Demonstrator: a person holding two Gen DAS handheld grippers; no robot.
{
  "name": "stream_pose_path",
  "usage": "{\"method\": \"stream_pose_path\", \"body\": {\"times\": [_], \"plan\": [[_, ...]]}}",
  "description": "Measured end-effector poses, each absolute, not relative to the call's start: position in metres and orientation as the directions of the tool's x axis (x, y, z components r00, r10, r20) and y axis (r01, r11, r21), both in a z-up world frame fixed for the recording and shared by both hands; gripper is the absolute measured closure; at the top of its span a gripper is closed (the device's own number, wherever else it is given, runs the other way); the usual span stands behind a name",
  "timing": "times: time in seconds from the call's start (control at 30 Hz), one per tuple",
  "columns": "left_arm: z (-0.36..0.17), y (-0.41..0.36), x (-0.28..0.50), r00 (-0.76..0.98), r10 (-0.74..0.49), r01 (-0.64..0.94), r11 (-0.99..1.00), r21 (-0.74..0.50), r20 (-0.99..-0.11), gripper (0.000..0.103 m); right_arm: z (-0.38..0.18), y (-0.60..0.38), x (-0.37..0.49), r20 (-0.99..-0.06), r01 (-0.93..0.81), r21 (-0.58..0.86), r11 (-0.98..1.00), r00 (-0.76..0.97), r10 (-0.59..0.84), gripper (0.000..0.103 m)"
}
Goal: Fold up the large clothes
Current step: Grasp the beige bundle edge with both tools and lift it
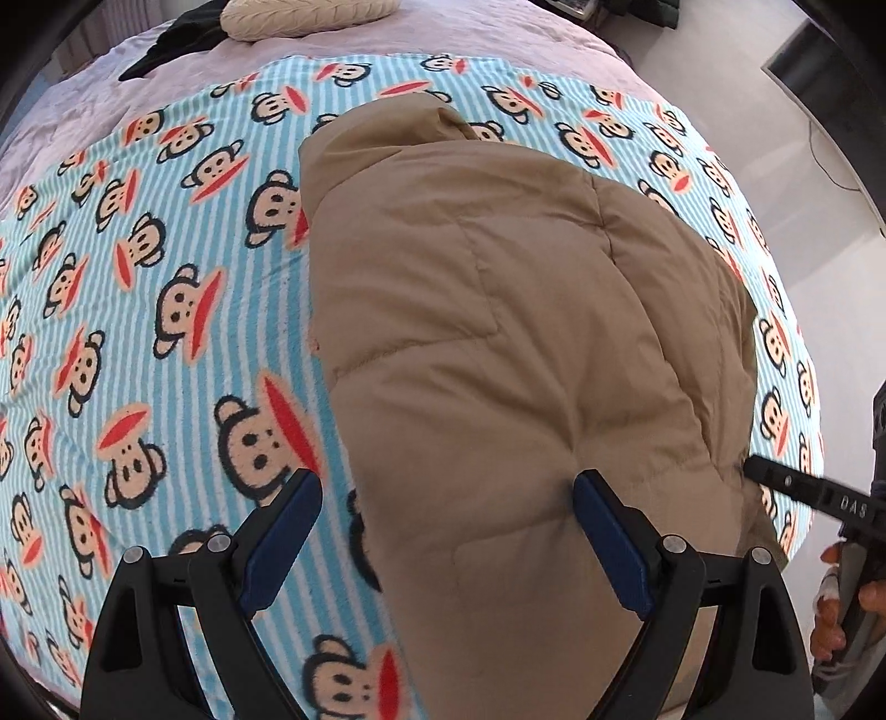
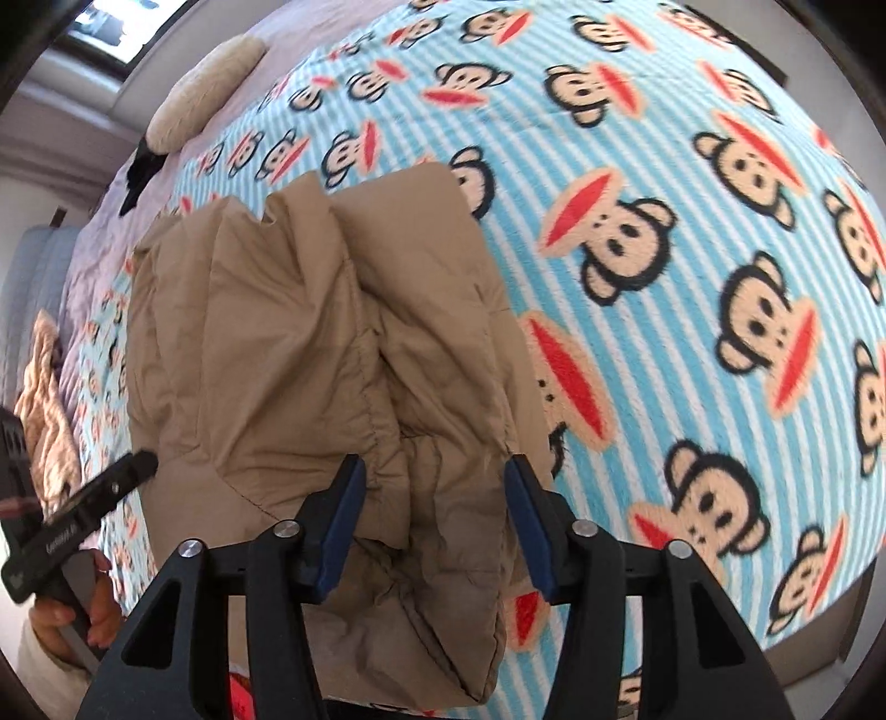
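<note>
Bedding fills both views: a striped blue blanket (image 1: pixel 183 343) printed with monkey faces lies over a lilac bedspread (image 1: pixel 470 27), with a cream cushion (image 1: pixel 307 15) and something dark, perhaps clothing (image 1: pixel 166 47), near the far edge. Pale floor (image 1: pixel 714 66) shows beyond. The tan padded coat (image 1: pixel 498 332) lies bunched on the blanket. The left gripper (image 1: pixel 448 498) and right gripper (image 2: pixel 434 482) both gape wide over it, gripping nothing.

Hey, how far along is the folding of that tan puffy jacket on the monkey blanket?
Done: the tan quilted puffer jacket lies gathered into a narrow bundle on the blue striped monkey-print blanket. In hand: nothing is gripped; the left gripper and the right gripper both have open jaws over its near end. Left: its near end looks rumpled, so probably a final fold.
</note>
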State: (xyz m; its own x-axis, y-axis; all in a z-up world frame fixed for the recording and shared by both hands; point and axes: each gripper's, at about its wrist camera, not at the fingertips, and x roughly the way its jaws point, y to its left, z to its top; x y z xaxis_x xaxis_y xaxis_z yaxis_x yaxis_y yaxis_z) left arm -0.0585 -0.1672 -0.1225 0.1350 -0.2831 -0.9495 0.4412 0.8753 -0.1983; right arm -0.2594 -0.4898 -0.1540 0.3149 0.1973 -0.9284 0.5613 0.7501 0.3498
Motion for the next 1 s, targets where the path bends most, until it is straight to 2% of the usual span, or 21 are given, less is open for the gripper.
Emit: {"method": "stream_pose_path", "body": {"times": [0.1, 0.13, 0.33, 0.4, 0.57, 0.63, 0.87, 0.93, 1.0], "plan": [[-0.121, -0.159, -0.059, 0.14, -0.298, 0.454, 0.867, -0.207, -0.944, 0.01, -0.15, -0.486, -0.264, -0.931, 0.595, 0.341, 0.728, 0.324, 0.171, 0.041], [-0.121, -0.157, -0.059, 0.141, -0.298, 0.457, 0.865, -0.205, -0.944, 0.0, -0.149, -0.484, -0.265, -0.933, 0.607, 0.333, 0.722, 0.323, 0.159, 0.039], [-0.123, -0.145, -0.062, 0.119, -0.309, 0.49, 0.845, -0.215, -0.944, 0.0, -0.141, -0.477, -0.268, -0.939, 0.637, 0.31, 0.706, 0.323, 0.12, 0.037], [-0.125, -0.143, -0.061, 0.105, -0.313, 0.482, 0.846, -0.227, -0.944, 0.0, -0.141, -0.475, -0.267, -0.939, 0.637, 0.307, 0.707, 0.322, 0.117, 0.031], [-0.128, -0.143, -0.055, 0.077, -0.33, 0.442, 0.857, -0.265, -0.941, 0.0, -0.134, -0.478, -0.266, -0.933, 0.612, 0.319, 0.723, 0.338, 0.125, 0.03], [-0.128, -0.142, -0.051, 0.08, -0.324, 0.412, 0.872, -0.265, -0.943, 0.0, -0.132, -0.483, -0.263, -0.928, 0.59, 0.321, 0.741, 0.35, 0.124, 0.018], [-0.133, -0.147, -0.045, 0.073, -0.318, 0.329, 0.902, -0.279, -0.945, 0.0, -0.149, -0.512, -0.241, -0.916, 0.528, 0.381, 0.759, 0.328, 0.232, 0.014], [-0.134, -0.149, -0.044, 0.069, -0.32, 0.311, 0.907, -0.284, -0.945, 0.0, -0.155, -0.517, -0.236, -0.912, 0.513, 0.392, 0.763, 0.326, 0.249, 0.0], [-0.135, -0.15, -0.044, 0.067, -0.326, 0.302, 0.908, -0.292, -0.943, 0.0, -0.161, -0.523, -0.233, -0.903, 0.507, 0.411, 0.758, 0.337, 0.265, 0.0]]}}
